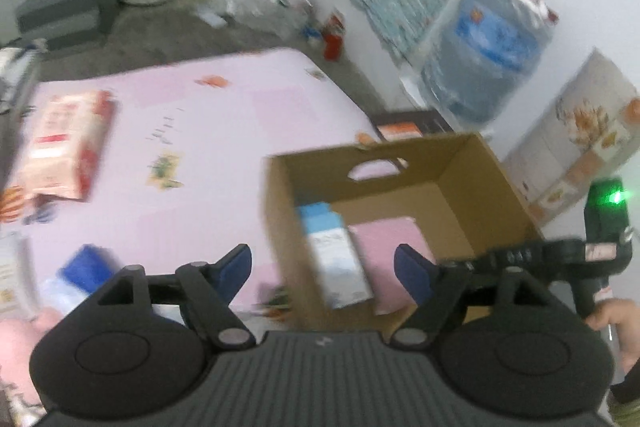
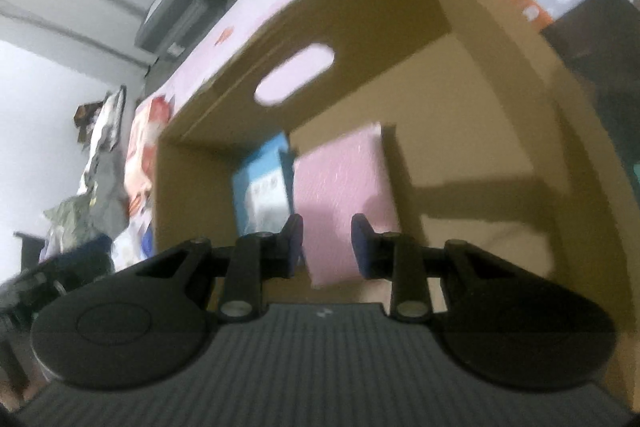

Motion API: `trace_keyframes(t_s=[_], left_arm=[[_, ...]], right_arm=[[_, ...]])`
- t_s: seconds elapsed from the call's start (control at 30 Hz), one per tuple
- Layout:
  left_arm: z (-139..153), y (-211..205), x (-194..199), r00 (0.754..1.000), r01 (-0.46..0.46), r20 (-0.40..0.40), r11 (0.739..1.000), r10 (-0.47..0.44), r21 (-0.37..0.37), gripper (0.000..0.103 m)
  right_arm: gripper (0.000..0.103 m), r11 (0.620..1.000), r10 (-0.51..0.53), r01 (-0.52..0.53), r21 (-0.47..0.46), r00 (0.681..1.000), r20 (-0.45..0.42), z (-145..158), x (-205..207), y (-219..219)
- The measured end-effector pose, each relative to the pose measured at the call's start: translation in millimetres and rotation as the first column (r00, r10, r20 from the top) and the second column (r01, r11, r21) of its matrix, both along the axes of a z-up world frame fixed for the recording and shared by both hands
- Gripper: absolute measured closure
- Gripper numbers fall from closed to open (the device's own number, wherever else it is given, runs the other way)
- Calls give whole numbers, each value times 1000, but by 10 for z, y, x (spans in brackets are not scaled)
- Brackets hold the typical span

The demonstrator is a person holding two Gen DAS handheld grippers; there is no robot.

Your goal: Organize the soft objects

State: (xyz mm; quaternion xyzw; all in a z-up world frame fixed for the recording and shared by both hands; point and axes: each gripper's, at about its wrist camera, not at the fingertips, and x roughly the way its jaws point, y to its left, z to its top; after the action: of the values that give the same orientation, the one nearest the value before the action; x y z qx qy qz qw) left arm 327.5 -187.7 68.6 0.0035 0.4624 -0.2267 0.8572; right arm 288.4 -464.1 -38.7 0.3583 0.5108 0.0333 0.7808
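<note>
Blue-padded and spread wide, the left tongs (image 1: 323,269) are seen above the near edge of an open cardboard box (image 1: 496,171), with nothing between the pads. The right tongs (image 2: 327,241) are held inside the same box with only a narrow gap between the pads; a pink soft pack (image 2: 344,187) is seen through that gap, but whether it is pinched or merely lies beyond the pads cannot be told. The pink pack lies on the box floor, and just beside it, against the box wall, a blue-and-white pack (image 2: 262,183) is stood. An oval hand-hole (image 2: 294,73) is cut in the far wall of the box. In the left wrist view the box is set at the corner of a bed covered with a pink sheet (image 1: 224,131). On that sheet, well apart from the box, a red-and-white pack (image 1: 64,147) is laid, and a blue-topped pack (image 1: 86,269) is seen near the left pad. Beyond the bed, a large blue water bottle (image 1: 484,55) is stood by the white wall. A hand (image 1: 616,323) gripping the other handle is seen at the right edge. Both views are blurred.
</note>
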Motion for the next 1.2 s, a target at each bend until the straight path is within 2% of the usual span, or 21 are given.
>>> trace_keyframes(t_s=[0.17, 0.27, 0.43, 0.63, 0.77, 0.83, 0.87, 0.97, 1.1, 1.2], left_arm=[[27, 630, -222, 993, -100, 66, 995, 98, 19, 17], [-28, 932, -272, 987, -148, 73, 988, 144, 48, 17], [-98, 1394, -317, 973, -215, 98, 974, 207, 75, 17], [-178, 1855, -360, 956, -282, 101, 958, 275, 56, 17], [-222, 2150, -391, 935, -341, 123, 938, 333, 55, 17], [-202, 2321, -419, 921, -373, 143, 927, 363, 50, 17], [-192, 2406, -435, 914, -386, 154, 921, 376, 45, 17], [-151, 2627, -477, 893, -424, 184, 904, 410, 45, 17], [-139, 2914, -503, 866, -476, 212, 877, 454, 64, 17], [-160, 3021, -475, 860, -488, 211, 869, 465, 74, 21]], right_arm=[[76, 997, -52, 58, 47, 991, -120, -403, -41, 78], [76, 994, -85, 93, 51, 987, -135, -546, 25, 116], [76, 991, -122, 127, 40, 986, -114, -507, 180, 177], [76, 992, -124, 123, -15, 988, -92, -467, 286, 301], [71, 992, -125, 124, -16, 985, -118, -472, 308, 320], [67, 993, -119, 118, -22, 983, -136, -405, 276, 332], [61, 993, -116, 113, -33, 984, -133, -349, 253, 330], [57, 991, -89, 79, -107, 991, -95, -48, 138, 367], [56, 985, -28, 27, -172, 1000, 0, 416, 48, 542], [56, 986, 56, -39, -161, 993, 105, 738, 156, 888]])
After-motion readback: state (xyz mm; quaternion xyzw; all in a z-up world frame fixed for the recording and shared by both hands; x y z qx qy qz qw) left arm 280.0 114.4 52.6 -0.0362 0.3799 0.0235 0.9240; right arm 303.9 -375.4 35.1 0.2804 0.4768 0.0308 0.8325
